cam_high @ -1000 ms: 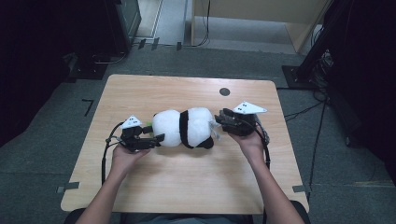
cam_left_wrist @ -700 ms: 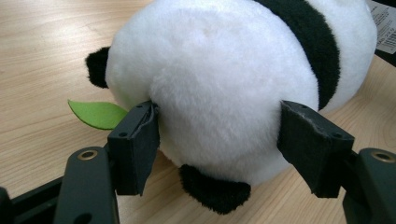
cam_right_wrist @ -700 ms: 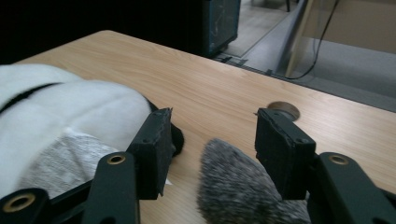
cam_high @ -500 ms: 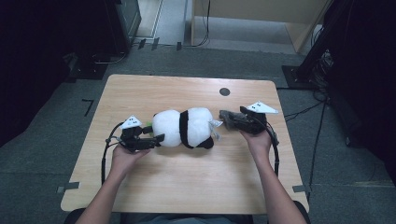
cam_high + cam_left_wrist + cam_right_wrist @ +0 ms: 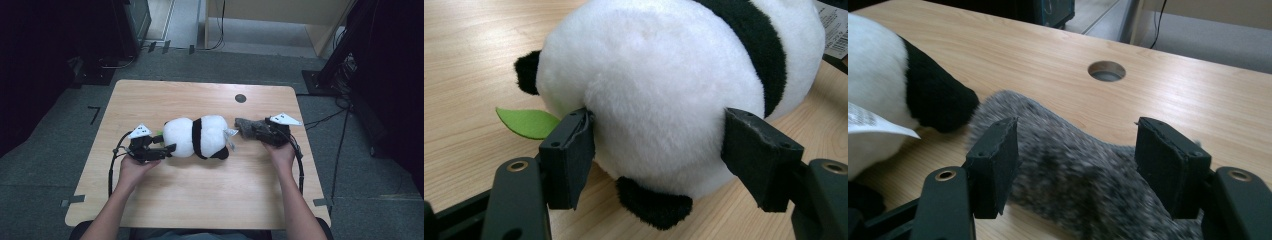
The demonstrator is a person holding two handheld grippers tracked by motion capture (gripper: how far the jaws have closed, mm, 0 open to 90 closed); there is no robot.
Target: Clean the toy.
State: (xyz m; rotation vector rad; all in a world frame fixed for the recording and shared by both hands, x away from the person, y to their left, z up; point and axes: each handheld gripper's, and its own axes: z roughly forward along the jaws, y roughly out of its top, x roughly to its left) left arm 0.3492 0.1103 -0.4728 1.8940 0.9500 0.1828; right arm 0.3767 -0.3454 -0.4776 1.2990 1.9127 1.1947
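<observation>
Tongs at work on a wooden desk (image 5: 150, 200): the left tongs (image 5: 167, 148) are clenched on the white rear of a panda plush toy (image 5: 200, 136), their pads pressed into its fur, while the right tongs (image 5: 241, 126) stand released, their jaws having just been opening with a grey fuzzy cloth (image 5: 250, 128) lying loose between them. The panda lies on its side between the two tools, the grey cloth just beyond its far end and touching a black paw. The step in hand appears to be letting go of the cloth beside the toy; the next move likely calls for backing the right tongs clear without dragging the fuzz along, while the left ones keep the toy steady. The left gripper view reveals a green felt leaf (image 5: 528, 122) beside one pad. The right gripper view shows the cloth (image 5: 1088, 175) free of both pads, a white sewn-in label (image 5: 870, 122), and the round cable hole (image 5: 1106, 71) beyond.
</observation>
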